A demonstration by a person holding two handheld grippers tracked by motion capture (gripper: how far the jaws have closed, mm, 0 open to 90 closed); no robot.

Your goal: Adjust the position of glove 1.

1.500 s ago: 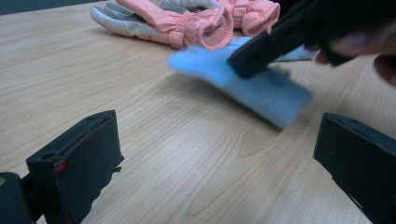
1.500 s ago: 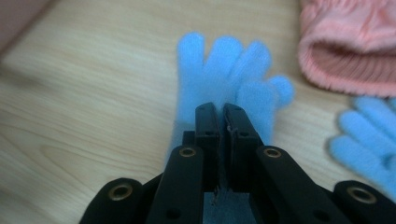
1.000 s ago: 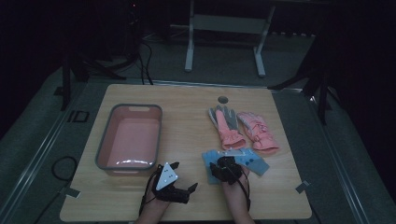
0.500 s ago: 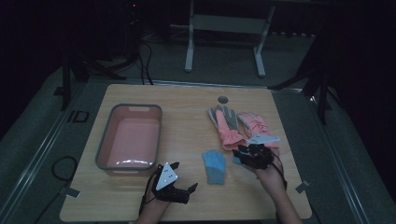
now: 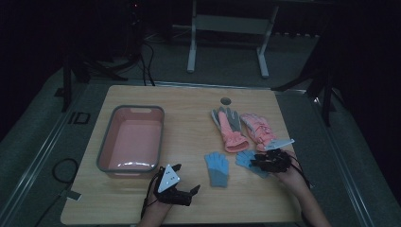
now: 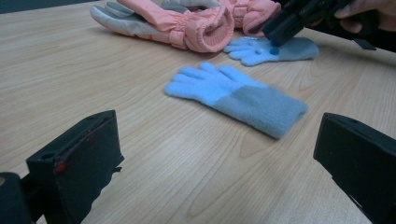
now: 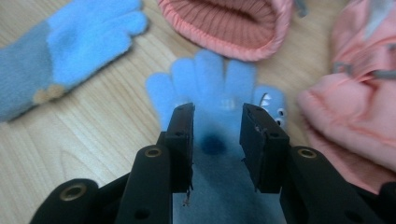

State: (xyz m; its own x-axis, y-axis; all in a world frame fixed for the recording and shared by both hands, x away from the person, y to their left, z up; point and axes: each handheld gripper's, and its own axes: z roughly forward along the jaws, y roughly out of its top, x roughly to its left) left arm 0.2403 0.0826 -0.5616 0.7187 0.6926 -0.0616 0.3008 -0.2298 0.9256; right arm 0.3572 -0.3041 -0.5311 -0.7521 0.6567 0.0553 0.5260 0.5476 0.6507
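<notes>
Right tongs (image 7: 216, 128) over blue glove (image 7: 212, 88)

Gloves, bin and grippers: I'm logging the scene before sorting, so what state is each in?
Bin: empty, upright.
Left blue glove: flat on the table, free.
Right blue glove: flat, right gripper over its palm, a gap between the fingers.
Grey-pink glove: lying flat, cuff open.
Pink glove: lying flat.
Left gripper: open, holds nothing.
</notes>
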